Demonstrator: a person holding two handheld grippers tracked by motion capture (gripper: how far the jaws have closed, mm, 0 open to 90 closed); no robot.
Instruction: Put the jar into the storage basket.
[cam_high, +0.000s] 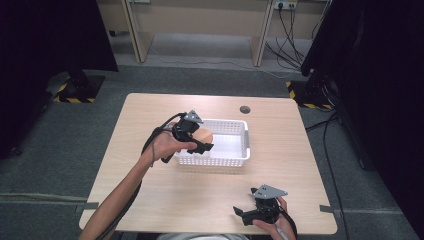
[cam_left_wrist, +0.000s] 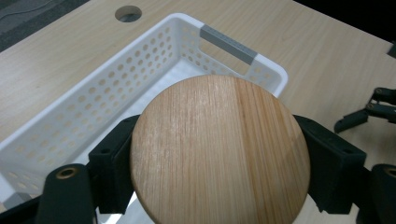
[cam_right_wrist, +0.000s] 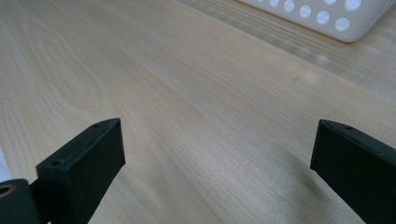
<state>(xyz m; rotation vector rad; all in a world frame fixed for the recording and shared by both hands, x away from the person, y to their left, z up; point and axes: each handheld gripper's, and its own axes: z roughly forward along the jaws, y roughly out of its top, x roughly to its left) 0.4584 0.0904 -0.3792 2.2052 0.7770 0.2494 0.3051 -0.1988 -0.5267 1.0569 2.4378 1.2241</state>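
So on the left side, the left tool (cam_high: 196, 136) is clamped on a round, flat disc of pale striped wood (cam_left_wrist: 219, 151), gripped across its width with a jaw on each edge, and it's hanging over the near-left end of the white perforated plastic basket (cam_high: 235, 159) in the middle of the light wooden worktop (cam_high: 150, 190). Can't tell if the disc touches the basket floor; it looks held just above it. My guess is it's stiff, fairly light, not fragile, but the smooth face and rounded rim could let it pivot or slip between the pads, so holding it straight across the middle like this seems right. Over on the right, the right tool (cam_high: 248, 212) sits low near the worktop's front edge, jaws spread wide with nothing between them, well apart from the basket.
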